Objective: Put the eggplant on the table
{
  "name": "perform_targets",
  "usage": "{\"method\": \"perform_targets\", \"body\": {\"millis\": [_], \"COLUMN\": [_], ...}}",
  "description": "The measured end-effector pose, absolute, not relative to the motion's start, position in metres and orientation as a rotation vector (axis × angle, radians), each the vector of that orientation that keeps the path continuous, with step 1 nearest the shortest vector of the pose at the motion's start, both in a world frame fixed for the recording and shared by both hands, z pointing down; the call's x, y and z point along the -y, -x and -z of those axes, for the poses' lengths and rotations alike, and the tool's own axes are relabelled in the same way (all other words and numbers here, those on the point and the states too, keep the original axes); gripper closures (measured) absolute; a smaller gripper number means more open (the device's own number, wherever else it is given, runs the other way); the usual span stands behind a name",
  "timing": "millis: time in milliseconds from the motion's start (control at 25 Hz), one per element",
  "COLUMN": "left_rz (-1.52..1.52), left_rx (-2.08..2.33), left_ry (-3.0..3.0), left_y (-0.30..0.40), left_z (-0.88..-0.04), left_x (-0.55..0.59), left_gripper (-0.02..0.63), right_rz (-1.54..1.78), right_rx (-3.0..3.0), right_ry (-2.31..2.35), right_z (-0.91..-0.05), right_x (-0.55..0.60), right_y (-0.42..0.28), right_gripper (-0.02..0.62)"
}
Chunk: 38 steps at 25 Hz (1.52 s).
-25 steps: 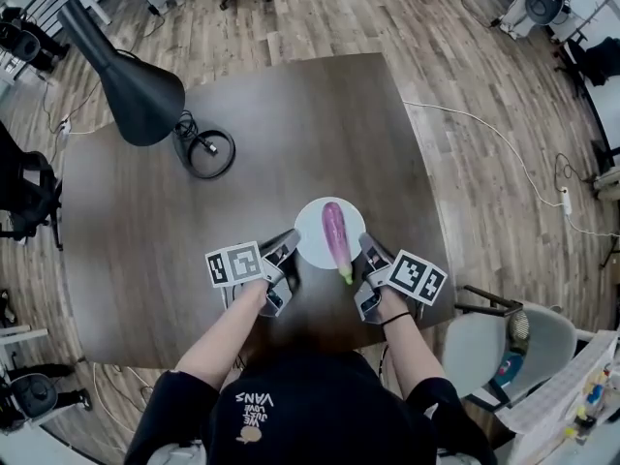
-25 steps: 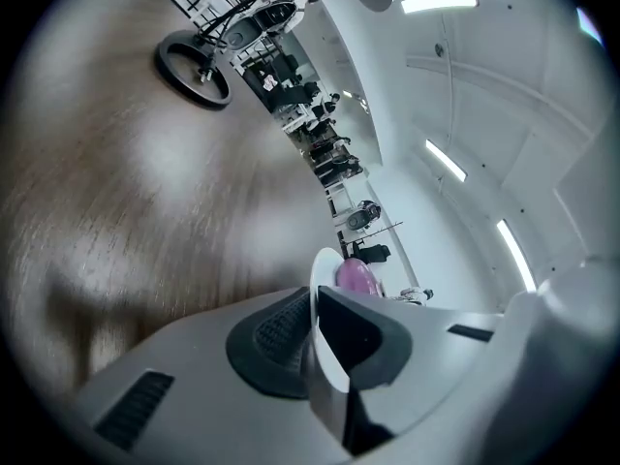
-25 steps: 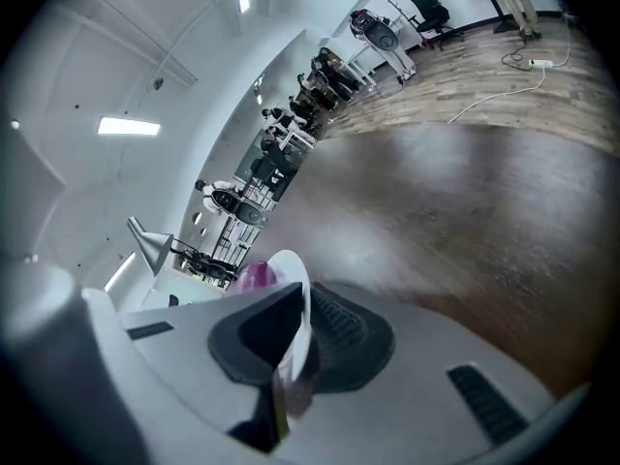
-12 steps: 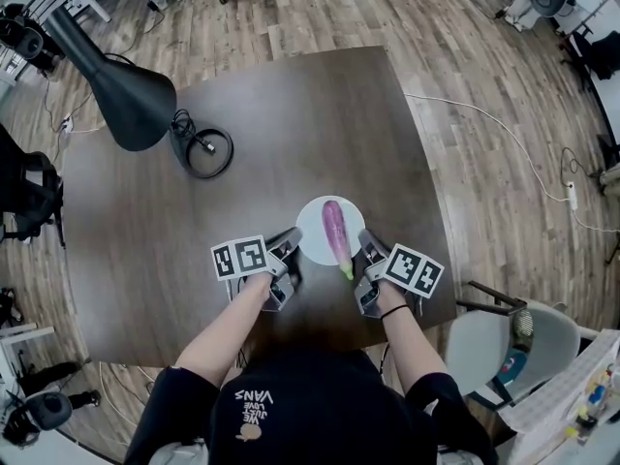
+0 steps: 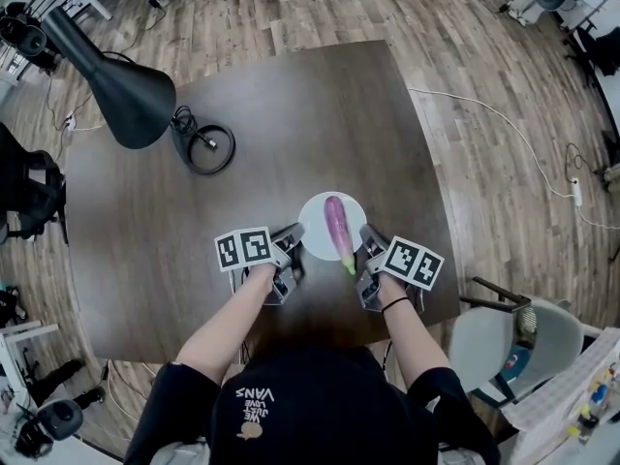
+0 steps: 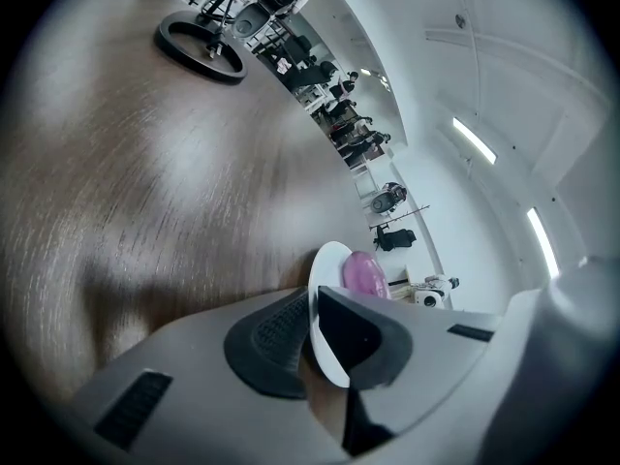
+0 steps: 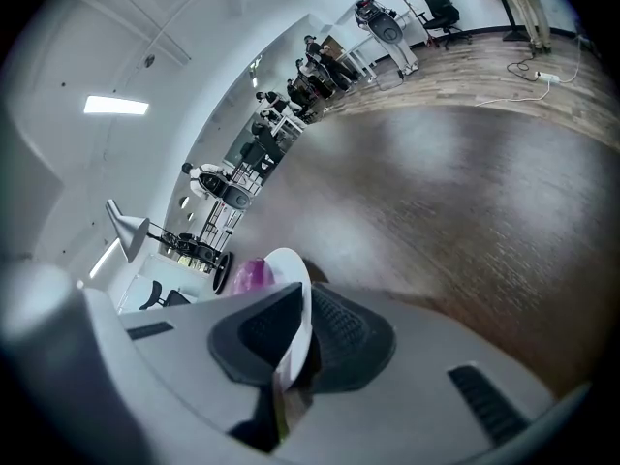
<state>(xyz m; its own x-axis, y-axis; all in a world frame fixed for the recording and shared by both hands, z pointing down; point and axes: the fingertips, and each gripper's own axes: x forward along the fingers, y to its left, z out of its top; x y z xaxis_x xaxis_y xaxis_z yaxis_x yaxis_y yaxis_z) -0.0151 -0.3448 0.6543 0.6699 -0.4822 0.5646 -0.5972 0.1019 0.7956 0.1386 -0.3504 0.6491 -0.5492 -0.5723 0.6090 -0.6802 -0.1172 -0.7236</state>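
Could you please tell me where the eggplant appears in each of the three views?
Head view: the eggplant lies on the white plate, just right of centre.
Left gripper view: eggplant below and right of centre, beyond the plate's rim.
Right gripper view: eggplant below and left of centre, behind the plate's rim.
Shared landmark: the white plate.

My left gripper (image 5: 290,239) and right gripper (image 5: 368,237) tilt downward, each clamped on the plate (image 5: 314,223) rim, opposite sides.
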Motion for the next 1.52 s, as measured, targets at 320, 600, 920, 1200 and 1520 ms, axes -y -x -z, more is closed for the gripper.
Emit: {"method": "perform_targets", "body": {"millis": [320,600,920,1200,1520], "left_rz": [-0.162,-0.185,-0.157,-0.173,-0.193], "left_rx": [0.931,0.924,0.911,0.919,0.964], "left_ry": [-1.524,-1.543,-1.556,-1.58,-1.632], "left_y": [0.012,0.012,0.009,0.009,0.023], "left_z": [-0.657,-0.655,-0.647,-0.644,-0.636], "left_x": [0.342,0.344,0.346,0.344,0.341], "left_gripper": [0.58,0.578,0.477,0.439,0.436], "right_rz": [-1.741,-1.725,-1.667,-1.652,-1.589], "right_rx": [1.982,1.953,1.941,1.955,2.001], "right_ry": [-1.435,-1.44,-1.426,-1.412,-1.428], "right_z": [-0.655,-0.655,-0.655,-0.653,-0.636], "right_x": [0.348,0.35,0.352,0.349,0.348], "right_y": [-0.14,-0.138,-0.139,-0.14,-0.142], "right_gripper": [0.561,0.561,0.543,0.511,0.508]}}
